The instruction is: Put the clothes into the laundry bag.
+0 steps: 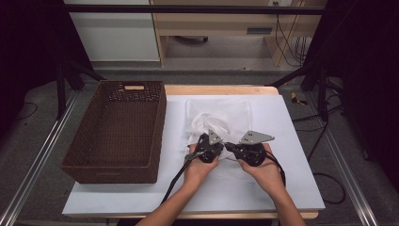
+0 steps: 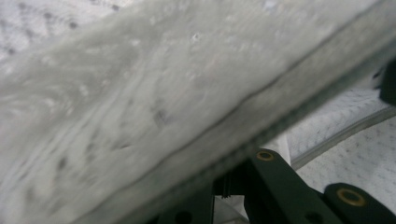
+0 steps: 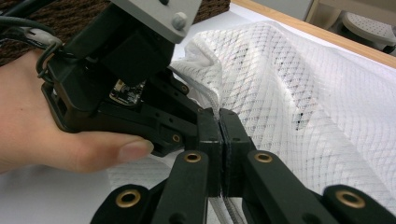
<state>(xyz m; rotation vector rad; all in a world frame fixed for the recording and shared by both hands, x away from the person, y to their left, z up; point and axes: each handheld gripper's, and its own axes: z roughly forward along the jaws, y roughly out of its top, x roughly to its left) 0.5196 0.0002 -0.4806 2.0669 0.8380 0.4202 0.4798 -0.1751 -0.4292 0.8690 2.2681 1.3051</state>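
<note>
Fingers of the right gripper [image 3: 219, 140] are pressed together, and they pinch the edge of a white net bag [image 3: 299, 93]. Close beside it, the left gripper [image 3: 205, 123] has its fingers shut on the same edge, so the two tips almost touch. From the left gripper's own camera, the hem of the bag [image 2: 154, 107] lies right across the view, very close and blurry.

Seen from above, both hands sit near the middle of the white surface [image 1: 287, 188], with the left gripper [image 1: 203, 149] and the right gripper [image 1: 231, 147] side by side. The bag [image 1: 211, 123] is bunched up just past them, lying on the surface.

Farther off to the left stands a brown basket [image 1: 89, 155] with nothing inside.

I think the step now is holding the bag by one edge with both grippers. Next, the hands probably need to pull apart along the hem to stretch the bag flat, or lift it together toward the basket. They should keep the pinch tight so the thin net does not slip out.
</note>
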